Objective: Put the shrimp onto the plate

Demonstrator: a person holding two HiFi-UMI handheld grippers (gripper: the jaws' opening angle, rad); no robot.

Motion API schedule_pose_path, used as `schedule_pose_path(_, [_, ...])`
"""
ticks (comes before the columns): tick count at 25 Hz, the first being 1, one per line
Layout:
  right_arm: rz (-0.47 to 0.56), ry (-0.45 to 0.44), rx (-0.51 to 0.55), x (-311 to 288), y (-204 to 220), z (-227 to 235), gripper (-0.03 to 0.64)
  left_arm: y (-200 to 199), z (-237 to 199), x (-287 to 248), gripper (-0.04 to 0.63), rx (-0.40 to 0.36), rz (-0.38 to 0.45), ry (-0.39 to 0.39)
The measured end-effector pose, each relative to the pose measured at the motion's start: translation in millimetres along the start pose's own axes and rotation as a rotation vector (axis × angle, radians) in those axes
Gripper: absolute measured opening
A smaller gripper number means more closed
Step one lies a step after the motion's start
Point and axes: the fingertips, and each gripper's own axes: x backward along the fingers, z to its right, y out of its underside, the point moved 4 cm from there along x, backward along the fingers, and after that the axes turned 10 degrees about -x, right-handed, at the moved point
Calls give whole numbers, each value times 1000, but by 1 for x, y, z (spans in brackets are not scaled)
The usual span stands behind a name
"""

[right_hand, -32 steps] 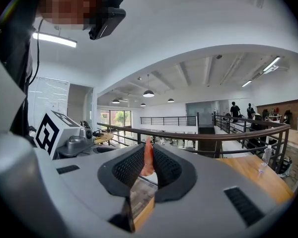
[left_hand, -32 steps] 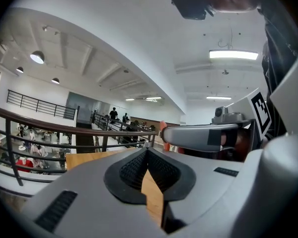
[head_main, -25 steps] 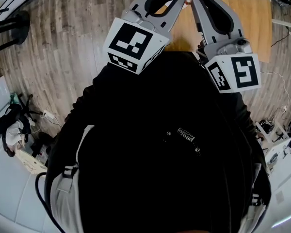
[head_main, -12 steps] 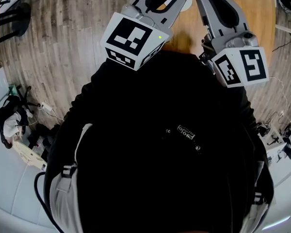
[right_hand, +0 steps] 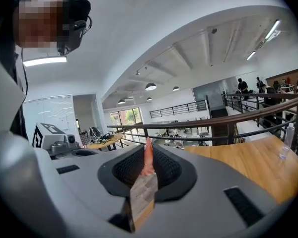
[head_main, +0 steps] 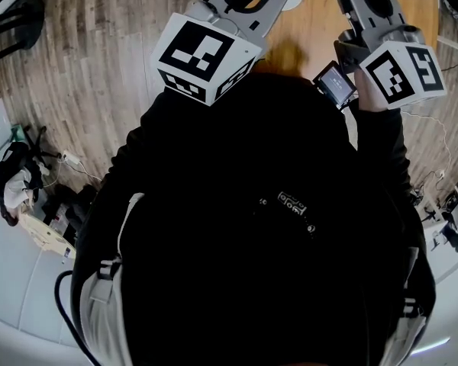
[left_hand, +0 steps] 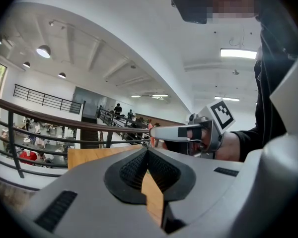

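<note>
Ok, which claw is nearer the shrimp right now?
Right. The right claw is shut on the shrimp, which sticks up out of its grip. The left claw is shut on nothing, off to the shrimp's left and apart from it.

Shrimp (right_hand: 148,161) between right tongs (right_hand: 148,147), left tongs (left_hand: 148,153) alongside, table (head_main: 313,29) beneath both.

- Open office-like hall with a mezzanine: a railing (left_hand: 64,125) crosses both gripper views' middle.
- Round ceiling lamps (left_hand: 43,51), upper left.
- Plank floor (head_main: 99,67), wooden table (head_main: 309,33) at top.
</note>
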Motion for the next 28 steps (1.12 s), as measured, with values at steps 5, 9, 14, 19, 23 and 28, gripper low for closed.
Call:
schedule_pose_path(5, [-16,-24,-19,-7,1,13,64,4,5,-6,5,0,-10,10])
schedule_pose_path(9, [-48,-54,-34,-15,5,18,64,8,4,-7,6,1,-24,14])
schedule_pose_path(14, [-74,-60,-49,-16,5,24,66,10,7,-6,5,3,-39,20])
schedule_pose_path(19, [-92,-50,-65,-17,11,38,64,13,7,-8,6,15,-44,18])
schedule_pose_path(23, [-114,-30,-76,-24,14,50,65,14,2,-13,5,25,-53,18])
schedule_pose_path(28, [-148,-44,-77,-27,31,48,66,19,7,-4,5,28,-54,17])
